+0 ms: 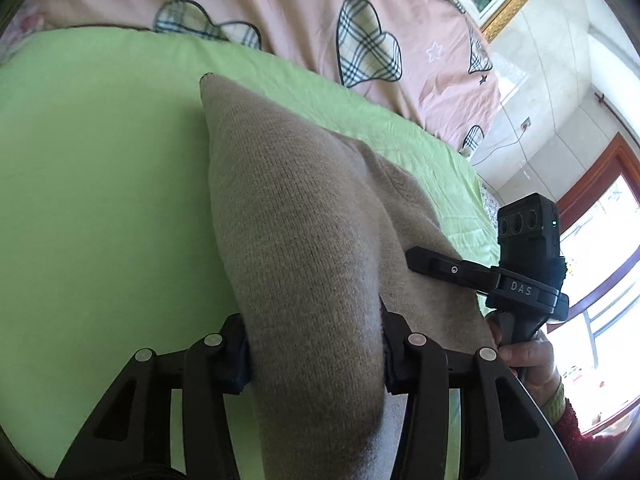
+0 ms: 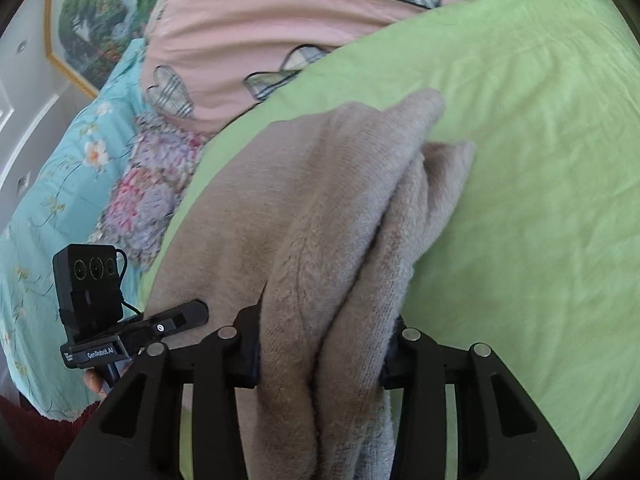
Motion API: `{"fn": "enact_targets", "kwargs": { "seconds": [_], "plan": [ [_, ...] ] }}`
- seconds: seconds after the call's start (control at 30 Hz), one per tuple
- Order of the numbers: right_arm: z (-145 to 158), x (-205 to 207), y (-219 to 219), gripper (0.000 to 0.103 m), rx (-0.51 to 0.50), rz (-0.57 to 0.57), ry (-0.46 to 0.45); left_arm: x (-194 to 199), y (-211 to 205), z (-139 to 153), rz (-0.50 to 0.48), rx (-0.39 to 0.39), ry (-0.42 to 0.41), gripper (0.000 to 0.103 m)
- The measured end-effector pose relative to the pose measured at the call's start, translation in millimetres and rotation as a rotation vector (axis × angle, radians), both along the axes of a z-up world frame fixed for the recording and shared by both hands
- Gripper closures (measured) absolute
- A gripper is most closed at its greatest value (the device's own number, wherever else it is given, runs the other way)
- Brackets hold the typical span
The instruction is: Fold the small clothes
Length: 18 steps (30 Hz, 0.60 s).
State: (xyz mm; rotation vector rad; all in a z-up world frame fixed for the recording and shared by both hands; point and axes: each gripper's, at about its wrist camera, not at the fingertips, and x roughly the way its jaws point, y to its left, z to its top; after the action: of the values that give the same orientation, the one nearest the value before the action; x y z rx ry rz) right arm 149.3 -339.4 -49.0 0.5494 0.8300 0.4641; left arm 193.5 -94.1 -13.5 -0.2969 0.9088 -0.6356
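On the green sheet, the beige knit garment runs forward from between the fingers of both claws, left gripper and right gripper each clamped on a bunched fold.

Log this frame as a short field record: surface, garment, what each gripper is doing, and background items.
surface: green sheet spread over the bed
garment: beige knit garment, bunched and partly raised off the sheet
left gripper: shut on a fold of the garment
right gripper: shut on a thick doubled fold of the same garment
grippers relative: side by side, each visible in the other's wrist view
background: pink quilt with plaid hearts, floral turquoise bedding, framed picture on the wall
fold state: not yet laid flat
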Motion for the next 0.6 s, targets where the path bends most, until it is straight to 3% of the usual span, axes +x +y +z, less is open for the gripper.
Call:
{"fn": "enact_targets", "kwargs": {
  "seconds": [0.23, 0.37, 0.47, 0.6],
  "plan": [
    [-6.1, -28.7, 97.5, 0.061, 0.025, 0.168, -0.057, -88.6, 77.8, 9.9, 0.082, 0.092, -0.088, 0.055],
    [-20.8, -34.8, 131.6, 0.061, 0.016, 0.213, -0.034, -107.6, 115.5, -16.9, 0.121, 0.048, -0.026, 0.055],
    [-30.4, -34.6, 135.3, 0.057, 0.002, 0.177, 0.000, -109.7, 128.0, -43.9, 0.131, -0.021, 0.029, 0.050],
    [-27.3, -40.7, 130.0, 0.045, -0.046, 0.129, 0.027, -116.1, 138.2, -39.2, 0.103, -0.048, 0.033, 0.043]
  ]
}}
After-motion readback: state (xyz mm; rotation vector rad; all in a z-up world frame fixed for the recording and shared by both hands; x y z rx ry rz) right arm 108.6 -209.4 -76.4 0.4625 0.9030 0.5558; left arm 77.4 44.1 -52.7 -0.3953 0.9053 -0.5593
